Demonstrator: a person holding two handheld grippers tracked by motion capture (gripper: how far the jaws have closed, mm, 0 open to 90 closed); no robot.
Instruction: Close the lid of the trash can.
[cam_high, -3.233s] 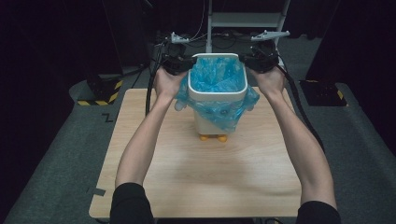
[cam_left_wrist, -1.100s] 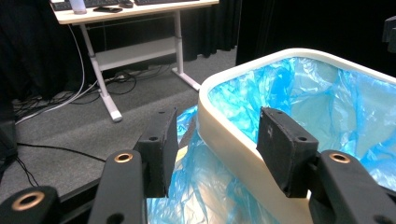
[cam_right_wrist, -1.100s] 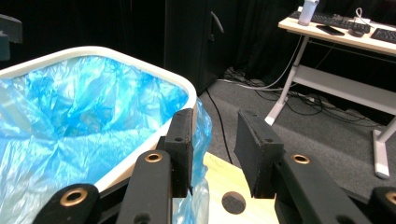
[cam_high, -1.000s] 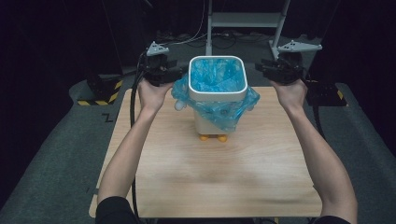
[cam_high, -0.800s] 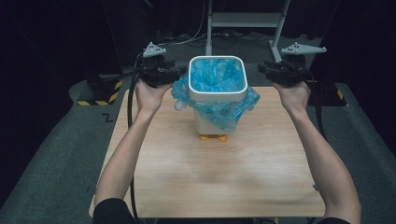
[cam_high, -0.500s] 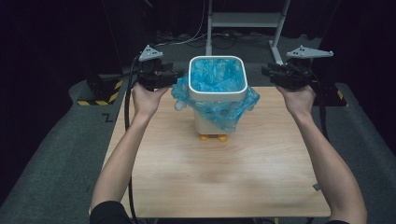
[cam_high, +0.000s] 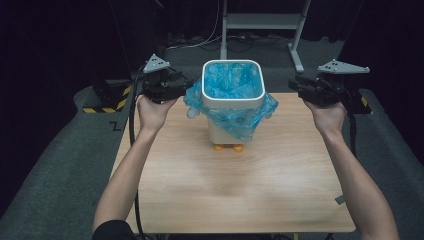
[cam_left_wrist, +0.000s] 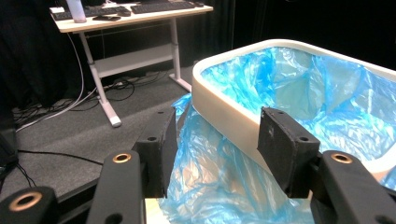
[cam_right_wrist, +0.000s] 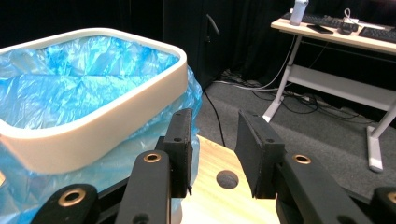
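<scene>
One white bin with one blue liner stands on the wooden table over grey carpet; beside the bin, the left gripper and right gripper gape empty.

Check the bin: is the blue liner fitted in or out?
In. The blue liner lines the white bin, its edge spilling out under the rim ring.

Even overhead light falls brightly on the pale wooden tabletop while the room around it sinks into near black, the blue bin liner shines with soft glare, and the close black tool pads look slightly soft and grainy.
</scene>
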